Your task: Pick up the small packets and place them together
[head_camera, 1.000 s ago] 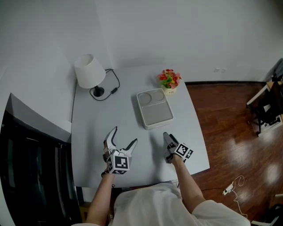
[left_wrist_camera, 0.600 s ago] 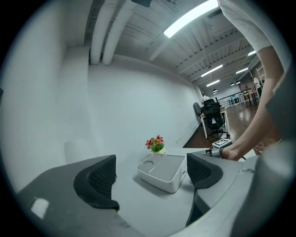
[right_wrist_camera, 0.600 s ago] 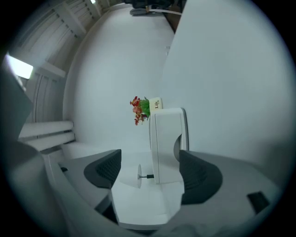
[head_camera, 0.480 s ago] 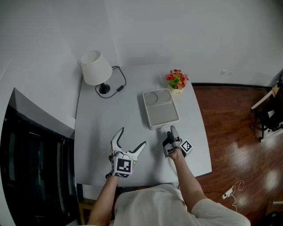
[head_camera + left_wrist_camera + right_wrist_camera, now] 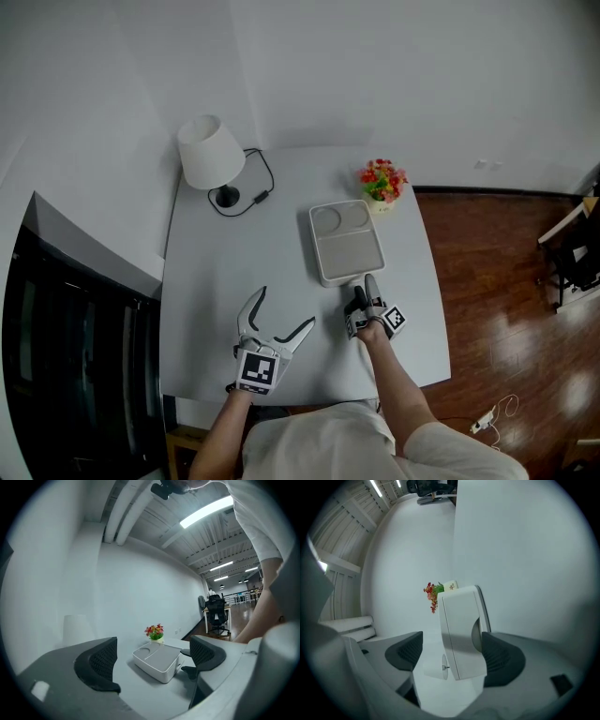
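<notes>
Packets: can't spot 1 in any view, so nothing's gathered yet. Left gripper (image 5: 287,307) hangs over the bare bench (image 5: 211,272), fingers just been opening, wide, nothing between. Right gripper (image 5: 366,286) noses the white tray (image 5: 349,253), fingers wide, gripping nothing.

Shirt (image 5: 319,441) white, seemingly short-sleeved. Left gripper (image 5: 286,307), right gripper (image 5: 367,285): pale grey, dark pads (image 5: 104,658), 2 black-white marker cubes (image 5: 257,371).

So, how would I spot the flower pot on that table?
On the grey table, find the white tray near the right side. Just beyond its far edge stands the flower pot, the only colourful thing there: red and yellow blooms, unlike the plain white lamp.
</notes>
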A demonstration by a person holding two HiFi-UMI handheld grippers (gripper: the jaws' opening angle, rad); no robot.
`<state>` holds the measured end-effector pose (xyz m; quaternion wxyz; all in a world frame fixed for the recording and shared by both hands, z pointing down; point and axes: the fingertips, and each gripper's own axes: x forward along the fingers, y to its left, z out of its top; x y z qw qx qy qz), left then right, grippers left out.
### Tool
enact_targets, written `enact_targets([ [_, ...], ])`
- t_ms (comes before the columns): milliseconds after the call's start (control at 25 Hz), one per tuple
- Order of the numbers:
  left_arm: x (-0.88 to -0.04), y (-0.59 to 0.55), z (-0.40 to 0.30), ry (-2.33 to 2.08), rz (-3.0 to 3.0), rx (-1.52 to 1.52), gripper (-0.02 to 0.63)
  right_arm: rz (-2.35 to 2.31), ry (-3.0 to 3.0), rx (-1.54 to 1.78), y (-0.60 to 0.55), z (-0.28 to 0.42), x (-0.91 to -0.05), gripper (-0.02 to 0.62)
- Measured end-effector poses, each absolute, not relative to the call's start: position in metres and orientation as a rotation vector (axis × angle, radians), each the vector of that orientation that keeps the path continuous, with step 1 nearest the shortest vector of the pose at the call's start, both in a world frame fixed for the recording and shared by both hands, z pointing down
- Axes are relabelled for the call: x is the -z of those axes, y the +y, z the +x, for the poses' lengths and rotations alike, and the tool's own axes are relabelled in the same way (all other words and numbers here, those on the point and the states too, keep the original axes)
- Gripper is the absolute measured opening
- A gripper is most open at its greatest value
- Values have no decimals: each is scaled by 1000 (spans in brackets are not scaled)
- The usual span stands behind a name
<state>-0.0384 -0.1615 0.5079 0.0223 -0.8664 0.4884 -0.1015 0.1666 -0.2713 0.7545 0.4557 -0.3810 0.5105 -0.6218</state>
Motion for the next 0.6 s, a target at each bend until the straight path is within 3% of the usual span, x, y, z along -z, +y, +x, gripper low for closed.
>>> enact_targets([
  [600, -519, -152, -68, 1656, -2669, 329, 488, -910, 1256, 1494, -300, 150, -753, 389],
])
